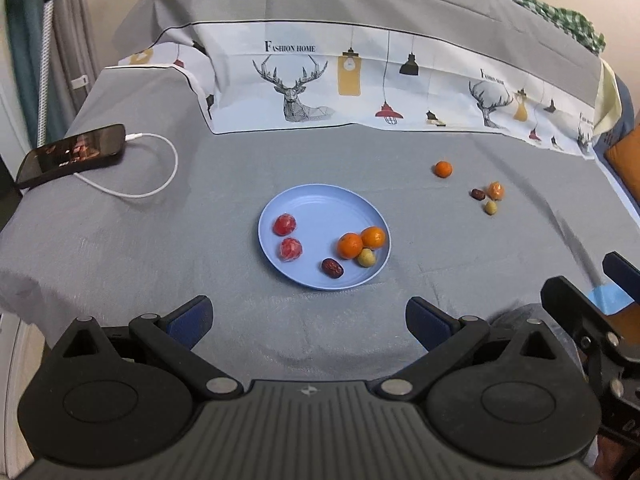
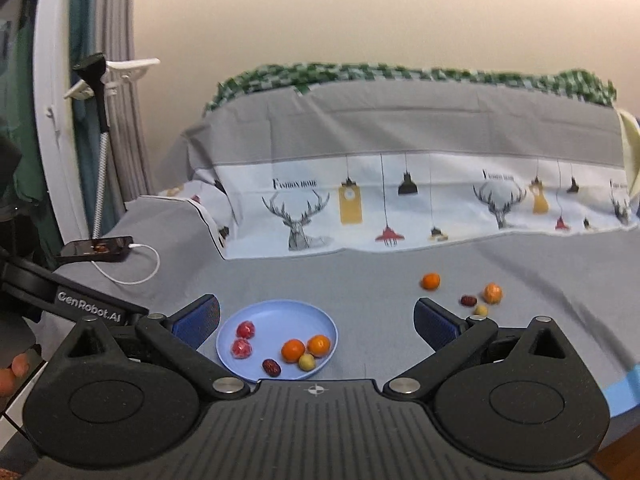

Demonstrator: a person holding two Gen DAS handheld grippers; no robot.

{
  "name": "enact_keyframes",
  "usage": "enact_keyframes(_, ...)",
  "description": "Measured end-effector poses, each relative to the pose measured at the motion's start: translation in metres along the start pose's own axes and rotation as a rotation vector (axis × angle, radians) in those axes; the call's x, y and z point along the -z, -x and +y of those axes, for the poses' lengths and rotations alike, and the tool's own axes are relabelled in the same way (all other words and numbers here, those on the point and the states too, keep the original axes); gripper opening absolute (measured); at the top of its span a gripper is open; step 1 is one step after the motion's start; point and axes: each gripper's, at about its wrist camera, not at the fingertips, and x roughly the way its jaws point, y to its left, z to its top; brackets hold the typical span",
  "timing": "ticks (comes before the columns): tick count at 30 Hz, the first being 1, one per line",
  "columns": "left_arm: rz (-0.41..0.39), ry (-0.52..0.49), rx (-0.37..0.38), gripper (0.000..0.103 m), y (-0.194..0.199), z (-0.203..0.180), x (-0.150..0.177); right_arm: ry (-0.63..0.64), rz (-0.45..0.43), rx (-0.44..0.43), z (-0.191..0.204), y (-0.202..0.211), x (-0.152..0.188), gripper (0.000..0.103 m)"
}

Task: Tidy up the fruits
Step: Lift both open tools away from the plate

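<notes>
Both tools empty and spread wide: left gripper (image 1: 309, 320) hangs over the near edge of the grey bedsheet (image 1: 240, 160), jaws apart with nothing between them; right gripper (image 2: 316, 322) likewise fully released, nothing held, pointing across the bed. Round light-blue plastic plate (image 1: 320, 208) sits mid-sheet and already carries two red wrapped fruits (image 1: 285, 225), two small orange mandarins (image 1: 350, 245), one dark red date (image 1: 333, 268) and one small yellow-green fruit (image 1: 366, 257). Still loose on the sheet, well right of the plate: a lone orange mandarin (image 1: 443, 169), and a tight cluster of a second dark date (image 1: 477, 194), an orange wrapped fruit (image 1: 496, 191) and a second yellow-green fruit (image 1: 491, 208). Step in hand, as judged: go for the next loose fruit. Right gripper is the nearer side, so it probably should take it. The lone mandarin is the easy pick, clear on all sides; straddle it, close gently, it rolls. The cluster pieces touch or nearly touch, so come in from the outer side to avoid knocking neighbours away. Soft sheet may sag, so keep pads low but not digging. Drop on a bare part of the plate, upper middle looks free. A black phone (image 1: 72, 156) with white cable lies far left, out of the way.
</notes>
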Motion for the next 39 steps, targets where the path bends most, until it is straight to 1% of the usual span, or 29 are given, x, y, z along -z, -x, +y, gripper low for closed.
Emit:
enact_keyframes(5,-0.021,-0.008,0.002,0.103,0.011,-0.005,0.005,0.011,-0.025,-0.005,0.001,0.011,0.001,0.102)
enact_keyframes(10,-0.025,-0.019,-0.004,0.103,0.014,-0.008,0.006,0.001,-0.018,-0.014,0.0,0.01,0.003,0.102)
enact_keyframes(28,-0.029,-0.034,-0.007,0.103,0.012,-0.011,0.006,-0.006,-0.014,-0.03,0.0,0.006,0.006,0.102)
enact_keyframes(39,-0.023,-0.059,-0.015,0.103,0.006,-0.021,0.002,-0.021,-0.01,-0.046,-0.006,0.0,0.008,0.102)
